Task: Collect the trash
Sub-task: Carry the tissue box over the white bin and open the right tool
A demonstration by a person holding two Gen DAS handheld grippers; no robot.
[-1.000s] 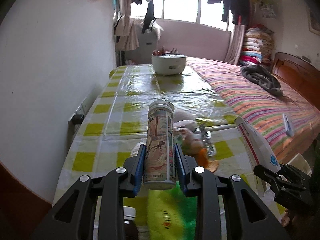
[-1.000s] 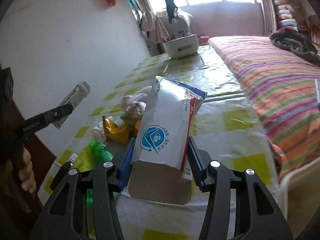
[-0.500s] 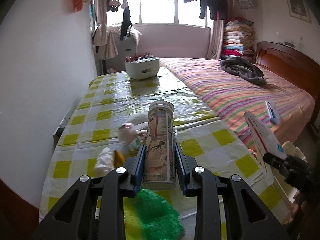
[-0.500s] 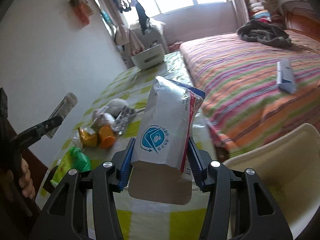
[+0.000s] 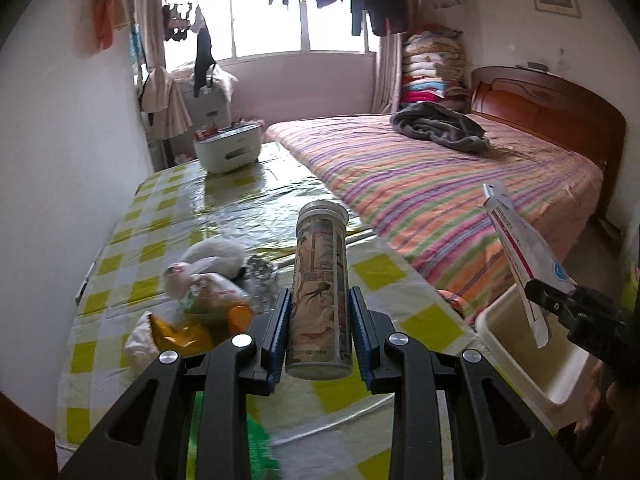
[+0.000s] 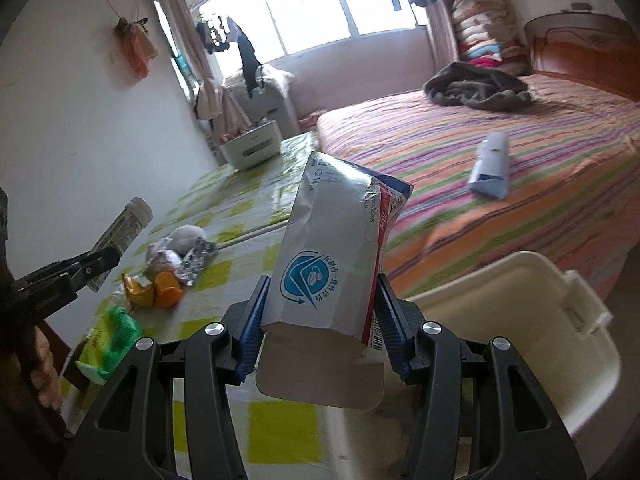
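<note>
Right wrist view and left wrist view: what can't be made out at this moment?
- Inside of the cream bin: right wrist view, hidden by the gripper's frame and the held medicine box.
- Green packet: left wrist view, blurred, covered by the gripper frame.
- Trash pile on the table: blurred in both views, items not identifiable.
- Printed tube: print illegible.

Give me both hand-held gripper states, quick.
Left hand-held gripper: closed on the printed tube.
Right hand-held gripper: closed on the medicine box.
</note>
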